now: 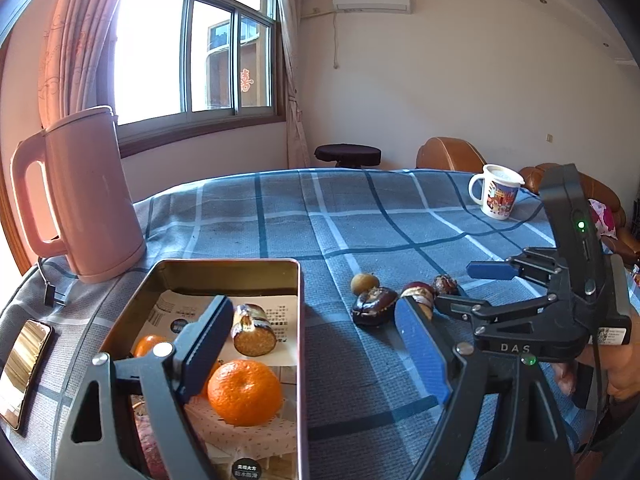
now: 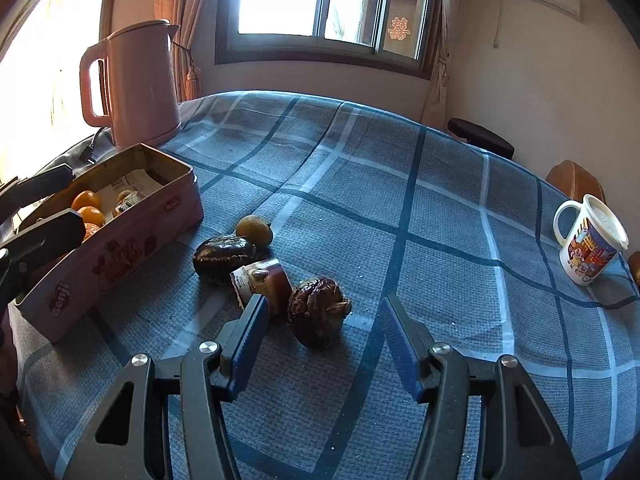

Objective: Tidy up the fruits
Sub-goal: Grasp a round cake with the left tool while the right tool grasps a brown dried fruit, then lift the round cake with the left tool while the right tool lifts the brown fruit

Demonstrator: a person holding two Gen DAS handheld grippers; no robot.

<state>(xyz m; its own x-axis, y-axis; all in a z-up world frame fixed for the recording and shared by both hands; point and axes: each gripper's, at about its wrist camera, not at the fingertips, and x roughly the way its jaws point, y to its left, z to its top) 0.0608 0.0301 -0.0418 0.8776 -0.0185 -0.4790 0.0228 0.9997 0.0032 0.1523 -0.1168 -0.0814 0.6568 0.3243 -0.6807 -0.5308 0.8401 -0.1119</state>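
A pink tin (image 1: 224, 265) (image 2: 120, 236) holds oranges (image 1: 244, 392) (image 2: 86, 200) and a cut dark fruit piece (image 1: 254, 330). My left gripper (image 1: 314, 316) (image 2: 52, 208) hangs open over the tin's right edge, with nothing between its fingers. On the cloth to the right of the tin lie a small tan round fruit (image 2: 255, 231) (image 1: 364, 283), a glossy dark fruit (image 2: 224, 256) (image 1: 374, 306), a cut piece (image 2: 264, 280) (image 1: 420, 292) and a wrinkled dark red fruit (image 2: 318, 312) (image 1: 445, 284). My right gripper (image 2: 323, 308) (image 1: 476, 288) is open, its fingertips on either side of the wrinkled fruit without touching it.
A pink kettle (image 1: 92, 196) (image 2: 140, 84) stands behind the tin, its plug (image 1: 54, 294) lying on the cloth. A phone (image 1: 24, 364) lies at the table's left edge. A printed mug (image 1: 498, 196) (image 2: 588, 248) stands far right. Blue checked cloth (image 2: 400, 184) covers the table.
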